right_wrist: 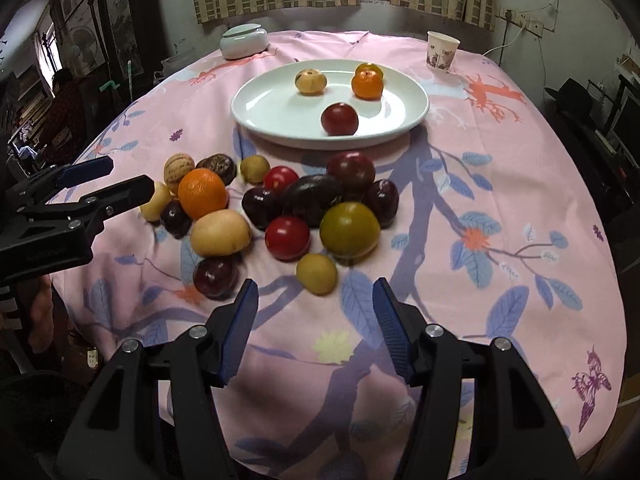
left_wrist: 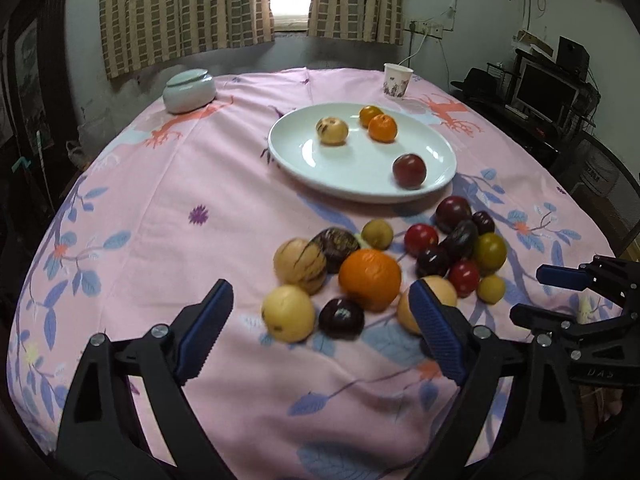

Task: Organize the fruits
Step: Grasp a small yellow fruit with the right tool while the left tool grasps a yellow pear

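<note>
Your left gripper [left_wrist: 320,312] hung with jaws spread wide and empty above the near edge of the fruit pile [left_wrist: 384,264] on the cloth [left_wrist: 160,220]. Your right gripper [right_wrist: 316,300] was also parted, gripping nothing, just short of a small yellow fruit [right_wrist: 317,273]. Four fruits lay on the plate [left_wrist: 304,156].

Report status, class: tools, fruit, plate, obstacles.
Left tool and right tool open, empty. Four fruits on white plate; pile remains on cloth. Nothing blocking.
</note>
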A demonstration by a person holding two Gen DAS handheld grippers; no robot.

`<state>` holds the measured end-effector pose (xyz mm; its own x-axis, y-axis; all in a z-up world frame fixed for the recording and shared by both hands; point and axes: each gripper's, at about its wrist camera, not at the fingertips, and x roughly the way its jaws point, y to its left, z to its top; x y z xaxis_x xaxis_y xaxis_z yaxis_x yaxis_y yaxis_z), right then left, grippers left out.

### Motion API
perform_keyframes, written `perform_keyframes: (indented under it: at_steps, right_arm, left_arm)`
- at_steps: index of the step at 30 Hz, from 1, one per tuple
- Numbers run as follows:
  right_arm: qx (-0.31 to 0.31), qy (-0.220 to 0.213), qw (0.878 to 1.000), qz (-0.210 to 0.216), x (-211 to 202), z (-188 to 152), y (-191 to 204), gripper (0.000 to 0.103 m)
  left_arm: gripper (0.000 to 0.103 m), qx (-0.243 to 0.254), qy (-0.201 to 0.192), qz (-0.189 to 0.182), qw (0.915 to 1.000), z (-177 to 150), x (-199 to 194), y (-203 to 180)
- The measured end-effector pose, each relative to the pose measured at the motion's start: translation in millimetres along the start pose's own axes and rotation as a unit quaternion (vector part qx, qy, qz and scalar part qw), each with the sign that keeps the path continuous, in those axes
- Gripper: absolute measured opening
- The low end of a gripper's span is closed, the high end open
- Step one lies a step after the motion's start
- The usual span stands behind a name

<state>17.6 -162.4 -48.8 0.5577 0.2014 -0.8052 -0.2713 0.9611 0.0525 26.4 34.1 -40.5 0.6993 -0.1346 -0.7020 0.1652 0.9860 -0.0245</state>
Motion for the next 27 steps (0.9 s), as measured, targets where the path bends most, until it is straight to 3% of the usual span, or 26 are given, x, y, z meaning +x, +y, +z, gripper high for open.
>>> perform_keyframes:
  at_steps: [8, 12, 14, 27]
  right_arm:
    - [0.015, -0.005, 1.000, 0.010, 24.5, 2.6, -2.4, 0.060]
    - [0.024, 0.010, 1.000, 0.016, 43.7, 6.0, -5.8, 0.039]
    - [0.012, 0.002, 1.000, -0.004, 43.8, 5.9, -2.1, 0.027]
    - [0.035, 0.006, 0.999, 0.028, 23.4, -5.5, -7.7, 0.027]
  left_arm:
    - [0.091, -0.031, 0.022, 0.029, 0.9988, -26.6, 2.3, 30.2]
    - [0.091, -0.033, 0.025, 0.029, 0.9987, -28.7, 4.4, 31.5]
    - [0.091, -0.034, 0.026, 0.030, 0.9986, -28.6, 5.2, 31.4]
    - [0.091, -0.029, 0.043, 0.055, 0.9971, -22.7, 28.8, 33.6]
